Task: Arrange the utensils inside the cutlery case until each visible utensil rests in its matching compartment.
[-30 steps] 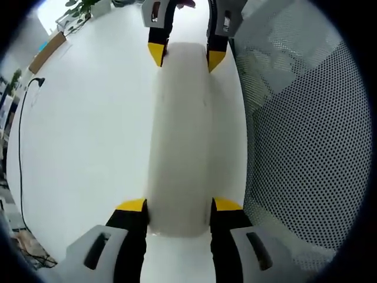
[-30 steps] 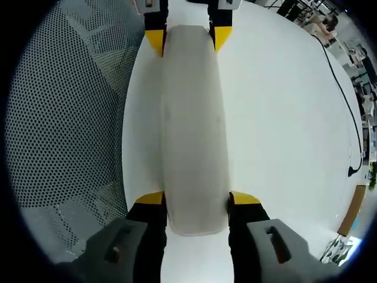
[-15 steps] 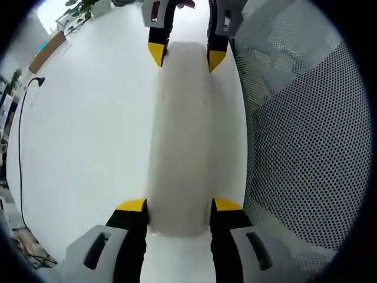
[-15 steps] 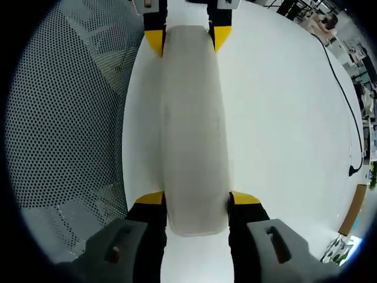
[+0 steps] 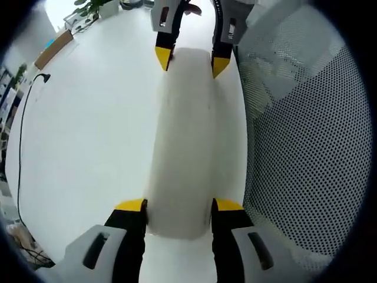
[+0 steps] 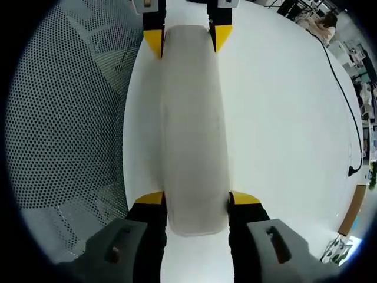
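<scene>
White plastic is what you've got between both sets of jaws: a long, pale, rounded-end cutlery case (image 5: pixel 181 135), lying flat on the white tabletop (image 5: pixel 88 130) and held from its two short ends. Your left gripper (image 5: pixel 179 206) has its yellow-tipped fingers pressed to either side of the near end, clamped on the case. At the far end in the left gripper view you can see the right gripper (image 5: pixel 189 59) doing the same. The right gripper view mirrors it, with your own pair squeezing the near end and the left gripper's tips up top.

Watch the risks here. The case is smooth and curved, so I'd judge the tips could skate off the rounded ends if you squeeze harder or lift unevenly. If one hand rises first, the case may twist and pop free. It might be a lid you're holding, not the tray. I can't tell, since no seam or compartment shows.

Just beside the case sits a black perforated metal mesh basket (image 5: pixel 306 153), near enough to knock if you swing sideways.

As for looks, the case is matte, off-white, featureless, slightly translucent. No utensils are visible to you yet, so opening it looks like the likely step in hand.
</scene>
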Motion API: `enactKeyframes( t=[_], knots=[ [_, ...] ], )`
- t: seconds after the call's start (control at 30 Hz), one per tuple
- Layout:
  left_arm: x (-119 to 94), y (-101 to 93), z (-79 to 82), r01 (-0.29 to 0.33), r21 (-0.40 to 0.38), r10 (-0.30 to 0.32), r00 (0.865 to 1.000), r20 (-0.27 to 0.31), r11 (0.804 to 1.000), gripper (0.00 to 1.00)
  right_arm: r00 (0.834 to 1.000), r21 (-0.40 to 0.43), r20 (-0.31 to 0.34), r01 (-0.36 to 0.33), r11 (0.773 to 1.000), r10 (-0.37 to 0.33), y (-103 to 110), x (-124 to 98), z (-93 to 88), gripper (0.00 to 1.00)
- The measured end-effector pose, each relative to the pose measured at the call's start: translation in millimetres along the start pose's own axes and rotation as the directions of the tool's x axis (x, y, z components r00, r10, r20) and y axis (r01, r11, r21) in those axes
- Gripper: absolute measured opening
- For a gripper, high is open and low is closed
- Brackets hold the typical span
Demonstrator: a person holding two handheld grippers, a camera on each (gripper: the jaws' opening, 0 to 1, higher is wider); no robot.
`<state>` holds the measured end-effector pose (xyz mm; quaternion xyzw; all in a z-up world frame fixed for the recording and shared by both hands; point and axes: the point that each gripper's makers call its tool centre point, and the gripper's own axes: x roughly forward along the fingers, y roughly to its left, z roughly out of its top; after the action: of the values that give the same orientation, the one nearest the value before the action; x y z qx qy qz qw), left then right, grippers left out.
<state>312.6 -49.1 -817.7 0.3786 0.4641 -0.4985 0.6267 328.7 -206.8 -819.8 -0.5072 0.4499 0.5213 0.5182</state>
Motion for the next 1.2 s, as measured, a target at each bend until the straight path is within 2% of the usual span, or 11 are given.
enactKeyframes(
  t=[0.43,0.9,1.2],
  knots=[
    [1.0,-0.7,2.1,-0.008,-0.027,0.008,1.0,0.028,1.0,0.49,0.999,0.025,0.029,-0.017,1.0,0.016,2.7,0.7,-0.6,0.41],
    [1.6,0.0,4.6,-0.031,-0.098,0.046,0.987,0.155,0.995,0.56,0.997,0.062,0.077,0.004,0.998,-0.009,4.1,0.8,-0.8,0.41],
    [1.0,4.1,4.2,-0.048,-0.156,0.082,0.971,0.223,0.987,0.6,0.99,0.141,0.141,-0.018,0.99,-0.002,3.0,-0.3,0.6,0.44]
  ],
)
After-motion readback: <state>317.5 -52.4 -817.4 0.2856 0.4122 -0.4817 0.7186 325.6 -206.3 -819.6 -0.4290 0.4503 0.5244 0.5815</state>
